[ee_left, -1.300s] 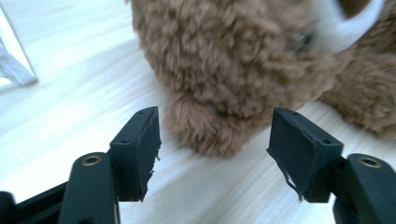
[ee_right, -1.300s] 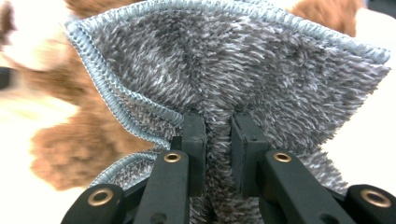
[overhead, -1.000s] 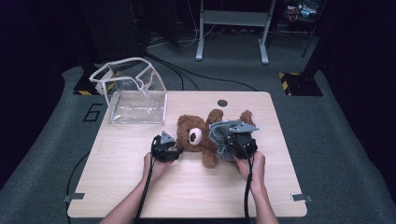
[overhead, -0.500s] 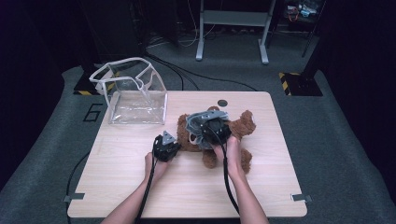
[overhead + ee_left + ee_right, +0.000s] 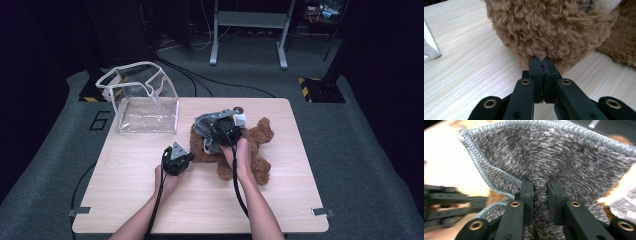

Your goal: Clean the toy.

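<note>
Grey fleece cloth [image 5: 564, 152] is being pinched by the right gripper [image 5: 220, 134] above the teddy bear [image 5: 257, 137], seemingly to cover it; the left gripper [image 5: 543, 66], jaws just closed, is nipping the bear's fur, steadying it.

high view looks down on the table [image 5: 150, 200]; both gripper views sit close against the teddy bear [image 5: 255, 145].

Left tongs [image 5: 181, 152] being held low with jaws just pinched together, right tongs [image 5: 212, 131] being clamped, raised slightly farther forward, both forearms being extended from below.
</note>
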### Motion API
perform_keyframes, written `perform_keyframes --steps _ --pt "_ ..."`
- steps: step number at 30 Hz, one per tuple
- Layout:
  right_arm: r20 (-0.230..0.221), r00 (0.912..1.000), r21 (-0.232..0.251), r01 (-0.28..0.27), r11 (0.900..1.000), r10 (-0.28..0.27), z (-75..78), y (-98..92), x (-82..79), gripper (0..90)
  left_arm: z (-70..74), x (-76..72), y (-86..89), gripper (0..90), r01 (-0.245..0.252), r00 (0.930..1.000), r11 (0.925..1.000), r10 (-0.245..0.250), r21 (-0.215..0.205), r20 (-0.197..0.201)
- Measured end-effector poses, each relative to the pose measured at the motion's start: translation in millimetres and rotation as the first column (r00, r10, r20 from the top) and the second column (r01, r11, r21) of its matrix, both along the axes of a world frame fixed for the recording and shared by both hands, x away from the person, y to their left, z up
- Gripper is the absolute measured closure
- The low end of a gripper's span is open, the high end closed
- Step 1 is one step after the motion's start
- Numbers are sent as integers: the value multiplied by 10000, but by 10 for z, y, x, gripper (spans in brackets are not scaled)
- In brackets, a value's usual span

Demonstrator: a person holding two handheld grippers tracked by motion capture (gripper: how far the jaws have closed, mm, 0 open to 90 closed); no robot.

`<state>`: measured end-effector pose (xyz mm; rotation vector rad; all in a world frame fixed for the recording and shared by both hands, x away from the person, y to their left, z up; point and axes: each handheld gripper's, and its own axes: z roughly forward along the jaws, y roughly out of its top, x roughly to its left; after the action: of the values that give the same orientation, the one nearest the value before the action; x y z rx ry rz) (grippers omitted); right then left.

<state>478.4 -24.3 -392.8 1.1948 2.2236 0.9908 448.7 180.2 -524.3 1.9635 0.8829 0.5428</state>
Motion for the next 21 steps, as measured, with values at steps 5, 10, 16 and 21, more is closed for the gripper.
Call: perform_keyframes --steps 5,10,16,21 --pt "-181 9974 -289 -708 9971 703 -27 72 -176 763 1 -13 3 880 55 9999 9999 -53 -132 91" --pt "-654 9882 -610 -1427 9879 1387 -126 137 -331 755 9 -26 31 897 200 9996 9993 -194 -302 223" --pt "-205 9976 -364 -675 9971 668 -22 41 -266 755 3 -17 2 900 17 9998 9999 -14 -157 186" --pt "-142 9991 -950 -406 9947 394 -8 39 -138 756 2 21 3 730 67 9999 10000 -67 -14 -111"
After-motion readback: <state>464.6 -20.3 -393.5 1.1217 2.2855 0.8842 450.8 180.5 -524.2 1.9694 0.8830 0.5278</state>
